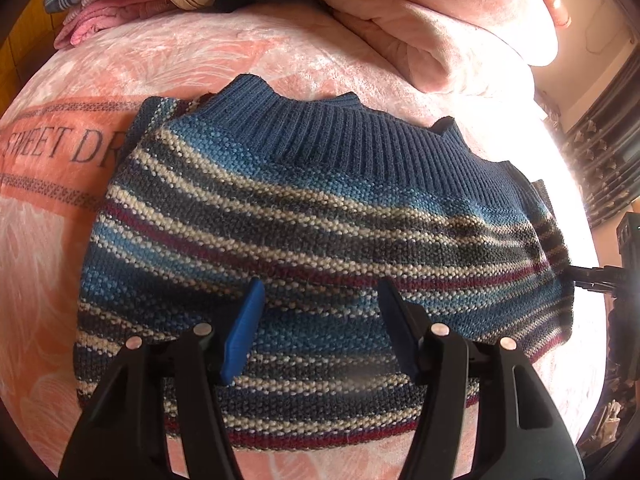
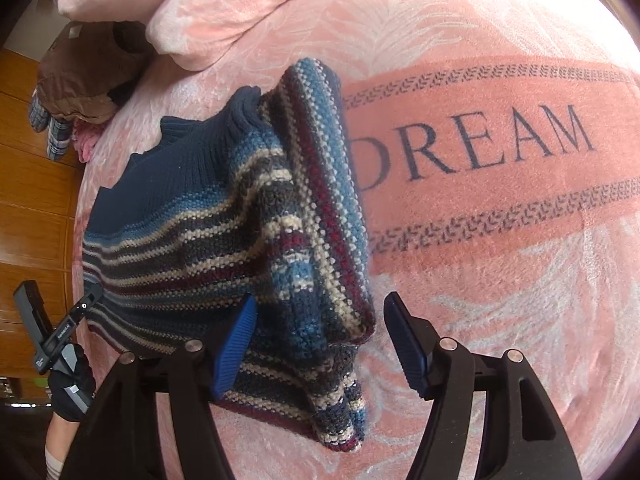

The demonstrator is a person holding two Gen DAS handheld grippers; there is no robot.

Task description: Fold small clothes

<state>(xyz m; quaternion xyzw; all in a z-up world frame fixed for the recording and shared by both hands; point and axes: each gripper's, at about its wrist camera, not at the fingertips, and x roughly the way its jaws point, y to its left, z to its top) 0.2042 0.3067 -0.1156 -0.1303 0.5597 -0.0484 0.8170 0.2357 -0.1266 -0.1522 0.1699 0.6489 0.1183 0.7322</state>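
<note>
Item: striped knit sweater (image 1: 312,240), partly folded, on pink blanket (image 1: 192,56) w/ "SWEET DREAM" lettering.
Collar faces away from left gripper (image 1: 320,320); one sleeve folded over body. Left gripper jaws apart above hem, empty. Right gripper (image 2: 320,332) jaws apart astride folded sleeve edge, not clamping.

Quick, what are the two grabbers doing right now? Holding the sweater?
Left gripper: open, holding nothing, over the striped sweater.
Right gripper: open, holding nothing, over the sweater's folded sleeve.

The blanket (image 1: 60,148) lettering is cut short by the sweater (image 1: 320,240) — its sleeves hidden (folded under).
</note>
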